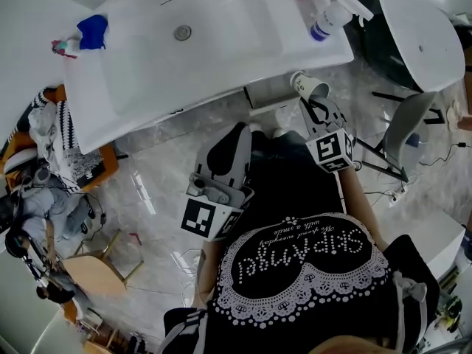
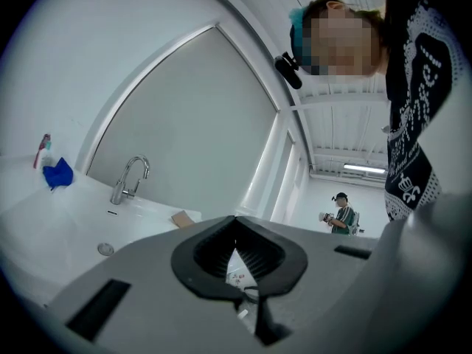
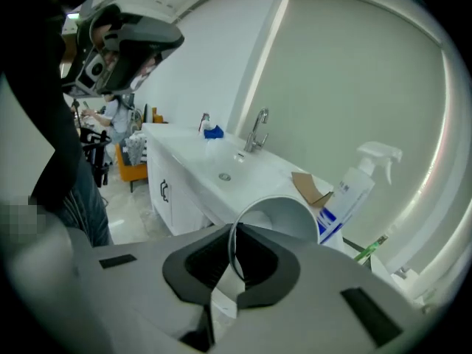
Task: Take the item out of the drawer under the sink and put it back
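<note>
Blue cloth (image 1: 93, 29): on the white worktop (image 1: 29, 35) at the far left of the sink, a small pink-tipped item just beside it
Sink (image 1: 221, 13): white basin, drain (image 1: 183, 32) in the middle, tap (image 2: 127, 179) at the back edge
Left gripper (image 1: 237, 133): jaws clenched together, nothing between them; over the floor in front of the sink
Paper cup (image 1: 310, 85): white, in the air just off the sink's right front corner, tipped, open mouth facing back along the gripper
Right gripper (image 1: 313, 103): grasping the paper cup by its wall at the rim, one jaw inside, one outside
Spray bottle (image 1: 332, 17): white, blue label, right of the basin, near a brown card piece (image 3: 310, 186)
</note>
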A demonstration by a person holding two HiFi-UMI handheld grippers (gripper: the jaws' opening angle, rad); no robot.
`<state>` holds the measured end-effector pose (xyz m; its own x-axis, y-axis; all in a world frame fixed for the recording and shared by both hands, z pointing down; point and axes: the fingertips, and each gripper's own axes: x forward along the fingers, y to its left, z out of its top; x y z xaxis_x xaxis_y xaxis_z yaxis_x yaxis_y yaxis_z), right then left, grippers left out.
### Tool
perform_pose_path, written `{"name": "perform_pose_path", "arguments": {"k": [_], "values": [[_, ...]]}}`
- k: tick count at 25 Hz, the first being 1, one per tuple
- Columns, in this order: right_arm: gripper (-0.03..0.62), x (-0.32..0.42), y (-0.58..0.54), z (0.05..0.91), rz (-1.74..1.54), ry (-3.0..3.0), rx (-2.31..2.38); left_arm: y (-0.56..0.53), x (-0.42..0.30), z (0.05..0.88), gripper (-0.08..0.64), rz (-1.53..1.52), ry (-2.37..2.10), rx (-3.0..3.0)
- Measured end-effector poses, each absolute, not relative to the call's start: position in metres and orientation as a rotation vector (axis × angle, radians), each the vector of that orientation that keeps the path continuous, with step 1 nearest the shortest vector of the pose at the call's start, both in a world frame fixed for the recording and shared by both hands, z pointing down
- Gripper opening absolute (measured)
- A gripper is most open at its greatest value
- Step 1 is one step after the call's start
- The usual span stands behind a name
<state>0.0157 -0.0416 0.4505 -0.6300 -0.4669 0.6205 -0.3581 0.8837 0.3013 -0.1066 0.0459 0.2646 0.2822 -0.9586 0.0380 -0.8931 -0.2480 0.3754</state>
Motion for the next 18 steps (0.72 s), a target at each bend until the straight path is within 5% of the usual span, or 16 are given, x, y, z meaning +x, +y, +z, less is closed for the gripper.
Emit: {"name": "perform_pose_path", "arguments": {"k": [18], "values": [[0.025, 0.032, -0.030, 0.291, -0.086, -2.792, 0.853, 0.054, -0.061, 0.255, 0.005, -0.282, -1.690, 2.306]]}}
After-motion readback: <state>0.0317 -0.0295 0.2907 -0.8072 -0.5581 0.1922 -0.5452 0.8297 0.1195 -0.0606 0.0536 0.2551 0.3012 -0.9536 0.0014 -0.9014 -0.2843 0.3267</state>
